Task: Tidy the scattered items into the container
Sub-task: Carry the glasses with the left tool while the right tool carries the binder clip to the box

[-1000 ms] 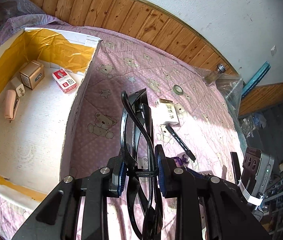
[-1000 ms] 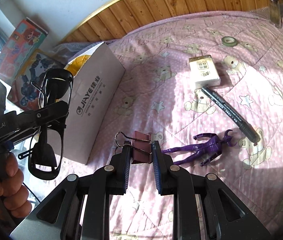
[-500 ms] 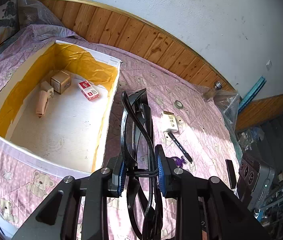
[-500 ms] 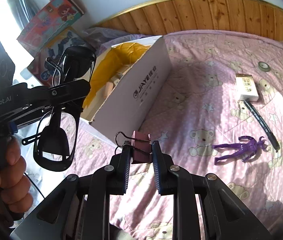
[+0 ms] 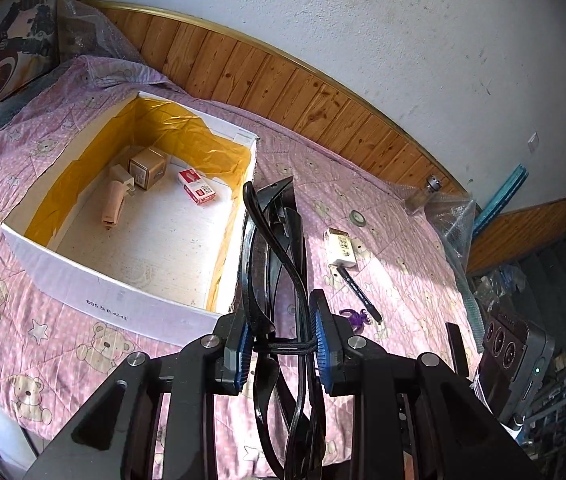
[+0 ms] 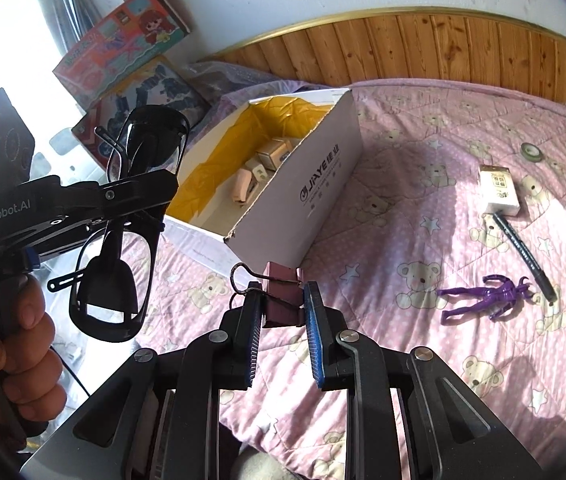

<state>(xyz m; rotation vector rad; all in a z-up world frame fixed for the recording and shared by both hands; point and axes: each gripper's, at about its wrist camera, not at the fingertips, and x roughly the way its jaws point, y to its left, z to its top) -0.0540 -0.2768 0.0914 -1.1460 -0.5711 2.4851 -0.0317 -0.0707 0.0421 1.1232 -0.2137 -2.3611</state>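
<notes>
Left gripper [image 5: 281, 344] clamps a pair of black glasses [image 5: 273, 248], held above the pink bear-print bedspread [image 5: 403, 264] just beside the white box [image 5: 123, 304]. Inside the box sit a tan cube [image 5: 147, 167], a red-and-white packet [image 5: 197, 191] and a peach stapler [image 5: 114, 204]. Out on the bedspread lie a white carton [image 5: 340, 248], a black pen [image 5: 359, 294] and a purple figure [image 5: 356, 317].

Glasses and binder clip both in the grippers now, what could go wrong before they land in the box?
1. The left gripper pinches the black glasses by thin folded temples; they could pivot or slip.
2. The right gripper holds the binder clip off-centre; it might twist out.
3. Both head for one white box, so the grippers could collide.
</notes>
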